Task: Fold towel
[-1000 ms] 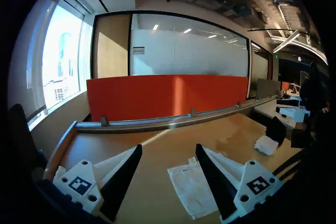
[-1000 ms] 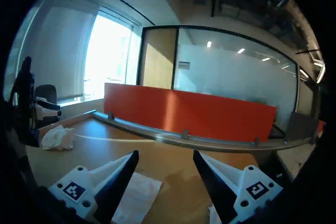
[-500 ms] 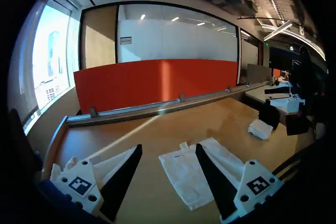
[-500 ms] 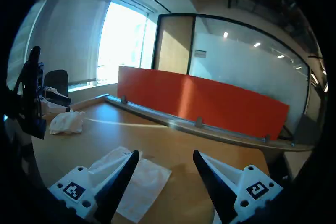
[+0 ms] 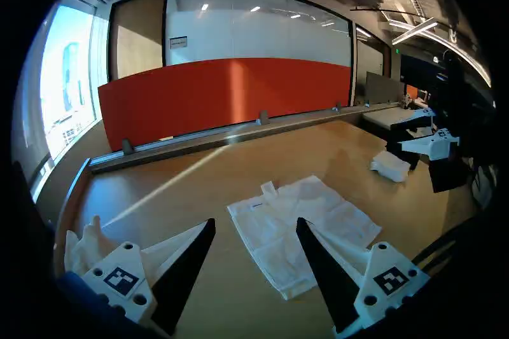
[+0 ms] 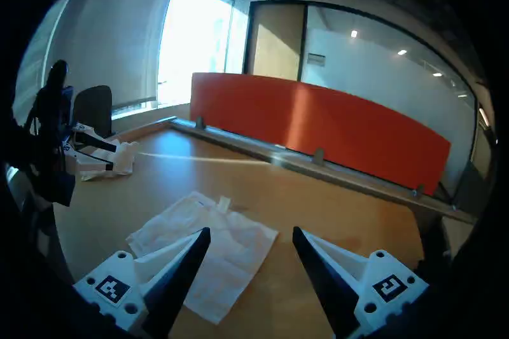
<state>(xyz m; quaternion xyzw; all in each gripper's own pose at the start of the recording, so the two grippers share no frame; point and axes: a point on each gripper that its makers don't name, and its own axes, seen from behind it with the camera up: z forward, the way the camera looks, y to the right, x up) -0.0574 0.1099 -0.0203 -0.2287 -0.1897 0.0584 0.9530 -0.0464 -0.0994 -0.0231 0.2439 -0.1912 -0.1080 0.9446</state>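
Observation:
A white towel (image 5: 299, 224) lies spread flat on the wooden desk (image 5: 191, 180), with a small tag at its far edge. My left gripper (image 5: 254, 221) hangs open just above the towel's near edge, its fingers holding nothing. In the right gripper view the same towel (image 6: 210, 243) lies under and ahead of my right gripper (image 6: 250, 229), which is also open and holding nothing. The right gripper (image 5: 423, 145) also appears farther off, at the right of the left gripper view. Across the desk, at the left of the right gripper view, is the left gripper (image 6: 86, 145).
An orange divider (image 5: 223, 97) on a metal rail runs along the desk's far edge. A folded white cloth (image 5: 391, 165) lies at the right. A crumpled white cloth (image 6: 118, 158) lies near the window end. A dark chair (image 6: 95, 110) stands beyond it.
Both views have tipped down toward the desk, bringing the spread towel fully into sight. Both grippers stayed open.

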